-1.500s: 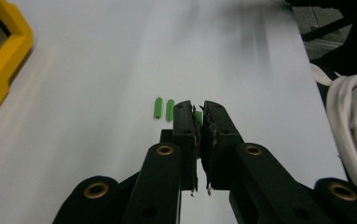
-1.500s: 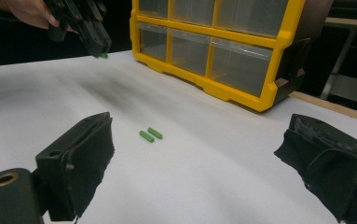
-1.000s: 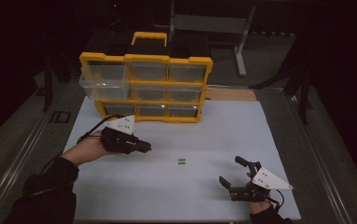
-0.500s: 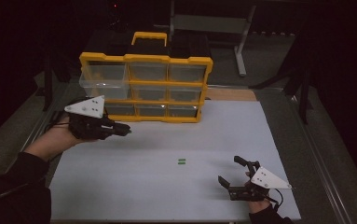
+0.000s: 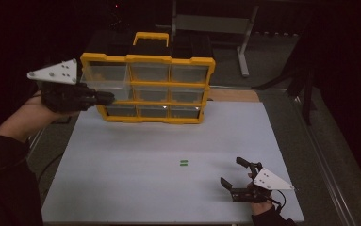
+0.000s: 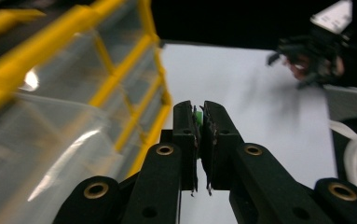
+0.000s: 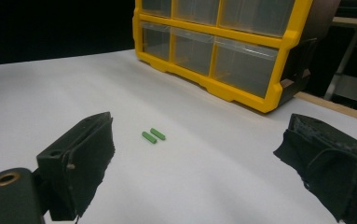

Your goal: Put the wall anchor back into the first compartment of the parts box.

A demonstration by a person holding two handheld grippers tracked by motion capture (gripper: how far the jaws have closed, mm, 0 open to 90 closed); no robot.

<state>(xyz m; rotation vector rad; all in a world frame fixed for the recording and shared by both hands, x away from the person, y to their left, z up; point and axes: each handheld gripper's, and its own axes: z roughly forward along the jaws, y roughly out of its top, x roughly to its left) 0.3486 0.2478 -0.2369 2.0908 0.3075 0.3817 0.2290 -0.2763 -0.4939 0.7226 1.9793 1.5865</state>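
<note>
A yellow organiser with clear drawers stands at the back of the white table. Its top-left drawer is pulled out. My left gripper hovers in the air just below and in front of that drawer. In the left gripper view, the left gripper is shut on a small green piece. Two green pieces lie side by side on the table. Near the front right edge my right gripper rests open; in its own view my right gripper faces the pieces with nothing between the jaws.
Metal rails run along both sides of the table. A wooden board lies behind the organiser's right end. A grey stand rises in the dark background. The organiser's frame stands beyond the pieces in the right gripper view.
My left gripper has risen from the table and moved left and back, up to the organiser's pulled-out top-left drawer. The right gripper has stayed in place.
</note>
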